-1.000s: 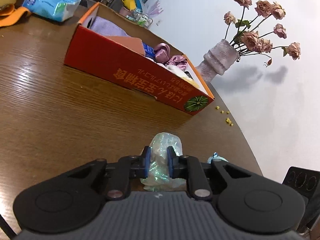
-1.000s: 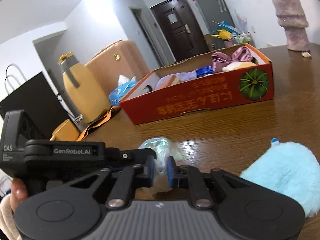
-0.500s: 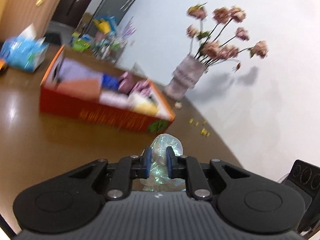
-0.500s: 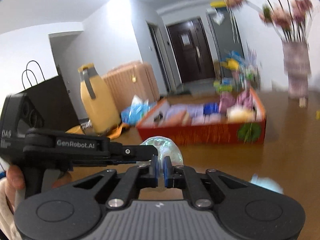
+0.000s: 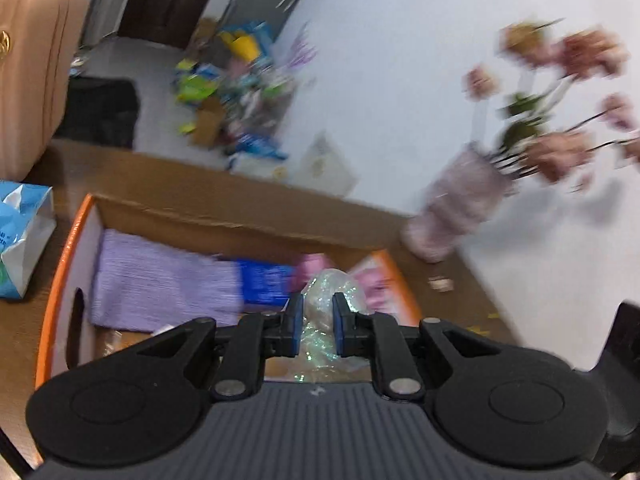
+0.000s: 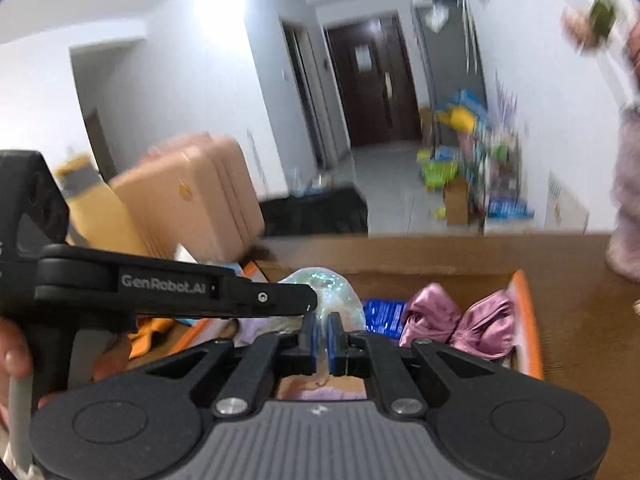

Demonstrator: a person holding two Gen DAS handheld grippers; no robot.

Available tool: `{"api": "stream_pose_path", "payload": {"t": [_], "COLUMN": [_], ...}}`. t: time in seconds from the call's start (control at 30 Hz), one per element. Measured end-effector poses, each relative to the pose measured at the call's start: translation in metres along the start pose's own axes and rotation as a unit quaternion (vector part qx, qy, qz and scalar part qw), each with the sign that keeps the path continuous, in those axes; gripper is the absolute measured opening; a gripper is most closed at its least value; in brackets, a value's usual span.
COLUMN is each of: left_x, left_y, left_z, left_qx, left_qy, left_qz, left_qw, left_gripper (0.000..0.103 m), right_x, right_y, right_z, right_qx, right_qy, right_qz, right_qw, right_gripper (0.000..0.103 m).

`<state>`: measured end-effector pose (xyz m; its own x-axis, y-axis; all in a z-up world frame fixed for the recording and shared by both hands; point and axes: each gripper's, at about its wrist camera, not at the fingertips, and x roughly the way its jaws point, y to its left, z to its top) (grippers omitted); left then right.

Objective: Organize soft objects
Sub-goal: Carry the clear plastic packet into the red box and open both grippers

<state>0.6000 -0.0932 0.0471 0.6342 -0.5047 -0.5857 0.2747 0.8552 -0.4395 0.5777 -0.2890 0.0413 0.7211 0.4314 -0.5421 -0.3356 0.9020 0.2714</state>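
A crinkly, iridescent see-through pouch [image 5: 342, 285] hangs in the air, pinched from two sides. My left gripper [image 5: 316, 308] is shut on it, and my right gripper [image 6: 323, 326] is shut on the same pouch [image 6: 342, 294]. The left gripper's body [image 6: 160, 288] crosses the right wrist view, held by a hand [image 6: 12, 354]. Below the pouch lies the open orange cardboard box [image 5: 60, 264], which holds a lilac cloth [image 5: 160, 284], a blue packet [image 5: 264, 280] and a pink satin bow [image 6: 460, 324]. The picture is blurred by motion.
A pale vase of dried pink roses [image 5: 460, 208] stands on the brown table [image 6: 580, 360] right of the box. A blue tissue pack [image 5: 20, 236] lies to its left. A peach suitcase [image 6: 192, 200] and floor clutter [image 5: 240, 96] lie beyond the table.
Both grippers have lifted the pouch off the table and carried it forward and up, from in front of the box to above its inside. The blue plush has dropped out of the right wrist view.
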Motion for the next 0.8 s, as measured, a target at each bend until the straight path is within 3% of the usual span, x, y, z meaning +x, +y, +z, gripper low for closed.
{"api": "stream_pose_path", "payload": {"t": [0.1,0.2,0.3,0.37,0.43,0.5,0.57,0.7,0.8], "left_x": [0.036,0.056,0.056,0.056,0.054,0.048,0.035,-0.007,-0.053], "left_y": [0.021,0.041,0.048,0.047,0.045,0.041,0.038,0.026,0.012], "left_z": [-0.001,-0.009,-0.013,-0.013,-0.013,-0.010,-0.007,0.001,0.002], "left_qx": [-0.001,-0.010,-0.010,-0.005,0.000,0.007,0.011,0.031,0.057], "left_qy": [0.035,0.071,0.062,0.059,0.055,0.048,0.035,0.009,-0.026], "left_qz": [0.048,0.070,0.073,0.077,0.085,0.093,0.101,0.113,0.124], "left_qw": [0.9983,0.9950,0.9954,0.9952,0.9948,0.9945,0.9942,0.9931,0.9904], "left_gripper": [0.016,0.018,0.023,0.032,0.039,0.046,0.047,0.052,0.067], "right_x": [0.049,0.078,0.085,0.084,0.084,0.076,0.063,0.017,-0.032], "right_y": [-0.011,-0.014,-0.008,-0.003,0.001,0.000,-0.005,-0.004,-0.005], "right_z": [-0.003,-0.014,-0.021,-0.020,-0.020,-0.019,-0.016,-0.004,0.004], "right_qx": [0.011,0.036,0.032,0.027,0.021,0.023,0.031,0.014,0.006], "right_qy": [0.055,0.105,0.103,0.104,0.101,0.089,0.081,0.058,0.028], "right_qz": [0.004,0.007,0.004,-0.010,-0.022,-0.029,-0.033,-0.055,-0.075], "right_qw": [0.998,0.994,0.994,0.994,0.994,0.995,0.996,0.997,0.997], "right_gripper": [0.005,0.009,0.012,0.016,0.029,0.046,0.052,0.054,0.064]}}
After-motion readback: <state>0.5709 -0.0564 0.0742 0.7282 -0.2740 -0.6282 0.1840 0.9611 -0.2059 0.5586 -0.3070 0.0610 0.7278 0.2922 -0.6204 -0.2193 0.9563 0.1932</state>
